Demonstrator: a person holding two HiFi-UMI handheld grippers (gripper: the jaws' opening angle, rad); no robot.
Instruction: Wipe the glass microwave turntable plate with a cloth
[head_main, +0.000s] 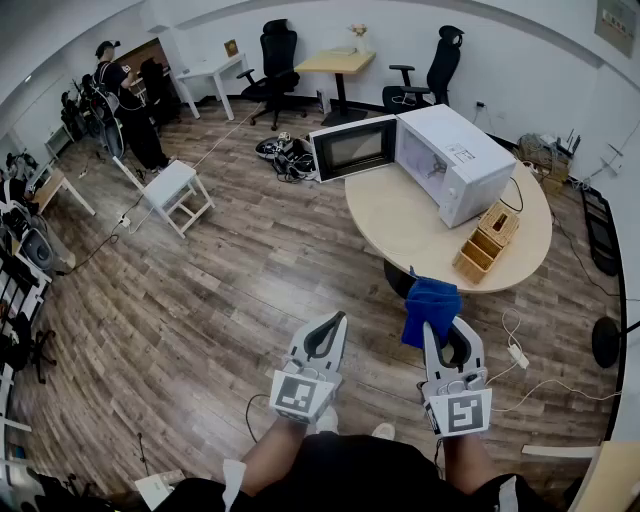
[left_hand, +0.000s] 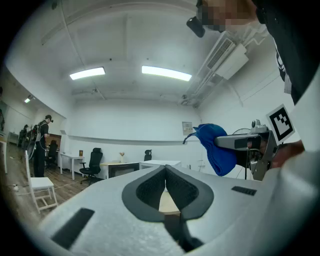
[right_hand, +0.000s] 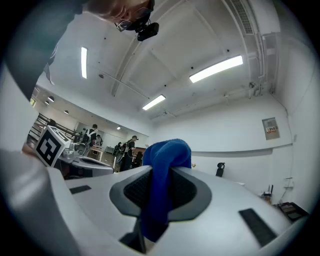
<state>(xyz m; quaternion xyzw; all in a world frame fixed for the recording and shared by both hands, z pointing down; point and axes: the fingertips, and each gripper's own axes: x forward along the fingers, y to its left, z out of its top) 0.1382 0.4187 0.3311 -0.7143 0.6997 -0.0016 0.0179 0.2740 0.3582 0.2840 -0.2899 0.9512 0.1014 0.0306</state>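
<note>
Round worktop (head_main: 400, 225) ahead. White microwave (head_main: 455, 160) sits at its far edge, door (head_main: 352, 148) swung wide to the left; cavity contents not readable. Wooden divided box (head_main: 487, 243) near the right edge, compartments too small to read. Left tongs (head_main: 333, 320) closed together on nothing. Right tongs (head_main: 447, 330) clamped on blue cloth (head_main: 431, 308), short of the worktop's near edge; the bunch runs lengthwise along the tongs, bulging past their tips.

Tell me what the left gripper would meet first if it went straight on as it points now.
Probably the round table: it shows between the jaws of the left gripper, with the open microwave behind. Height is unclear; nothing nearer shows in that line.
</note>
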